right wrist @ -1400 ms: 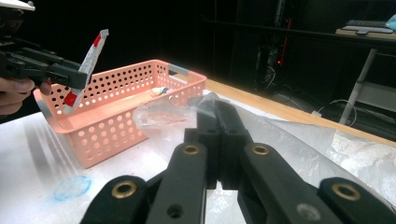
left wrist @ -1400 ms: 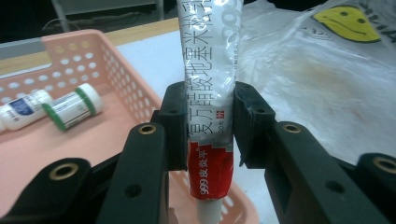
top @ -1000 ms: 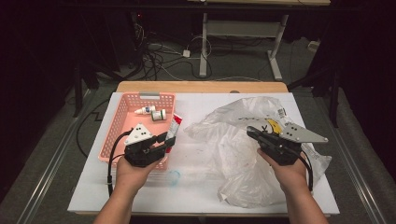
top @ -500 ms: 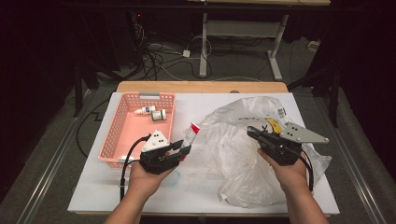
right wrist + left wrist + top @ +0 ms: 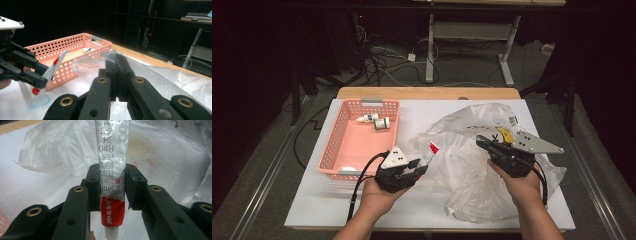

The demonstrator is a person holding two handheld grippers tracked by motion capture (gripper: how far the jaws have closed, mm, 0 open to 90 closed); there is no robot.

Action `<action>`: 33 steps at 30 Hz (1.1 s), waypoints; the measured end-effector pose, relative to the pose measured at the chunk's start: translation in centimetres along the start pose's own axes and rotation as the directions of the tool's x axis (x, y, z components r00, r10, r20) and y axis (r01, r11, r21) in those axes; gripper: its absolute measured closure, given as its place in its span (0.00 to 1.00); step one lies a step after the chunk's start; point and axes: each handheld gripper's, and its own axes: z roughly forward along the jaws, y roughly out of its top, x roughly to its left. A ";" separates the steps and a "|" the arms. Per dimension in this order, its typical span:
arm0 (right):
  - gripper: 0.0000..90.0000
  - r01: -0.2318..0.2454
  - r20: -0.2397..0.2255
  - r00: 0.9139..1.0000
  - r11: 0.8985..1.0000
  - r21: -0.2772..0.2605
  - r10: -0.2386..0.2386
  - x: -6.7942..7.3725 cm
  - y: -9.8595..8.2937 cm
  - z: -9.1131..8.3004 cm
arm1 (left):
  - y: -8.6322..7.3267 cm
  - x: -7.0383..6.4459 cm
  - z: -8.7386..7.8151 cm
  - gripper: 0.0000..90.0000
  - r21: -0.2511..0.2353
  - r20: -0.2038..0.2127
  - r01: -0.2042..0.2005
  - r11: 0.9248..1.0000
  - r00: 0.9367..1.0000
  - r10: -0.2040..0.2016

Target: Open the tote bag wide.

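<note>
Clearly the left gripper (image 5: 418, 169), lower centre of the high view, clamps an ointment tube (image 5: 112, 182) crosswise beside the plastic bag (image 5: 472, 150), which the closed right gripper (image 5: 116, 58) pinches. The smooth tube could slide out, its cap end unsupported.

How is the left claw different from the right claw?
The left claw squeezes a red-and-silver ointment tube; the right claw pinches the clear plastic bag. The left claw sits beside the pink basket; the right claw sits over the bag. Both are black, shut, and hand-held.
</note>
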 end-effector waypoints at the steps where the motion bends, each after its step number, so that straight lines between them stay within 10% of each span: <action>1: 1.00 -0.001 0.000 1.000 1.000 0.001 0.001 0.0 0.0 0.0 | -0.1 -0.1 0.2 0.74 0.005 0.004 0.000 1.000 1.000 0.000; 33: 1.00 0.006 -0.019 1.000 1.000 -0.016 -0.006 0.7 0.4 0.0 | 2.3 -2.4 4.8 0.74 0.051 0.038 -0.064 0.997 0.997 0.062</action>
